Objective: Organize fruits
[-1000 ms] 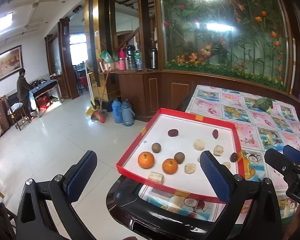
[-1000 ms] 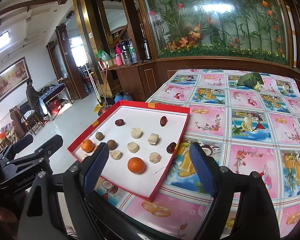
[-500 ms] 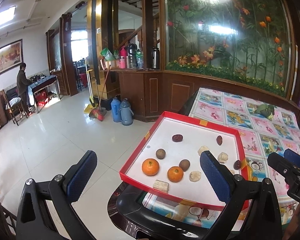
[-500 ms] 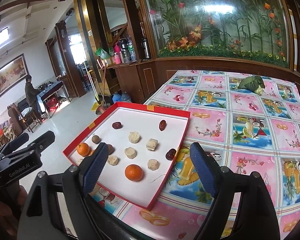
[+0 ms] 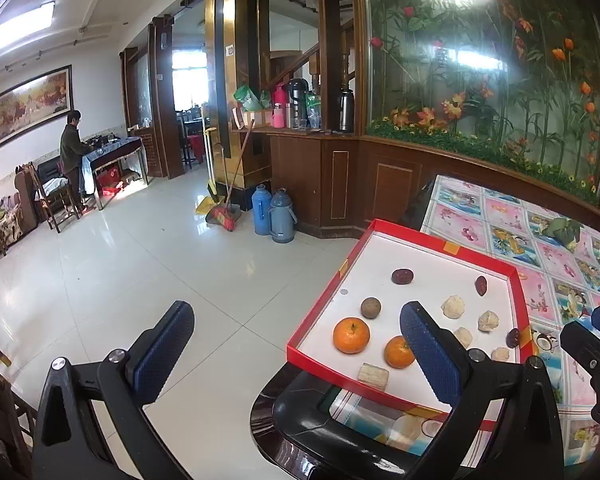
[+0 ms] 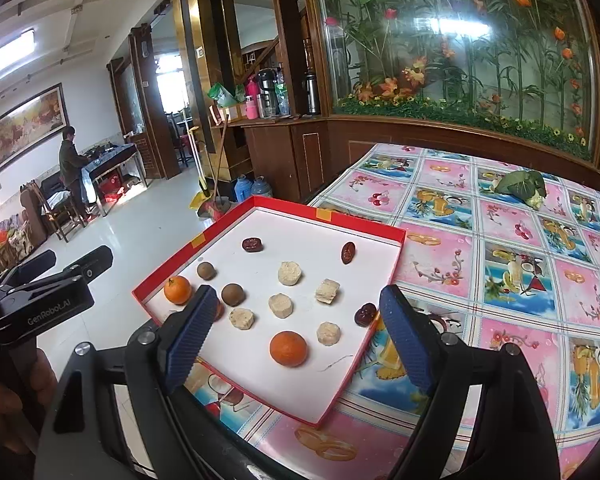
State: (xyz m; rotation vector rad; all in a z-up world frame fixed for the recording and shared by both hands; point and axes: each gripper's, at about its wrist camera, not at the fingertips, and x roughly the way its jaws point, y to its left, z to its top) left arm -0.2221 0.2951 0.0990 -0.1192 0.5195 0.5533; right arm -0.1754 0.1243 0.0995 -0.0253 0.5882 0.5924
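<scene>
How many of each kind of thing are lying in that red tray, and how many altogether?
Oranges: 3 (one half hidden)
Brown round fruits: 2
Dark red dates: 3
Pale cakes: 6 (one shows only in the left view)
Total: 14

Red-rimmed white tray (image 6: 362, 354) on the table corner holds scattered oranges (image 6: 288, 348), brown longans (image 6: 233, 293), dark dates (image 6: 252, 245) and pale cakes (image 6: 289, 273).
</scene>
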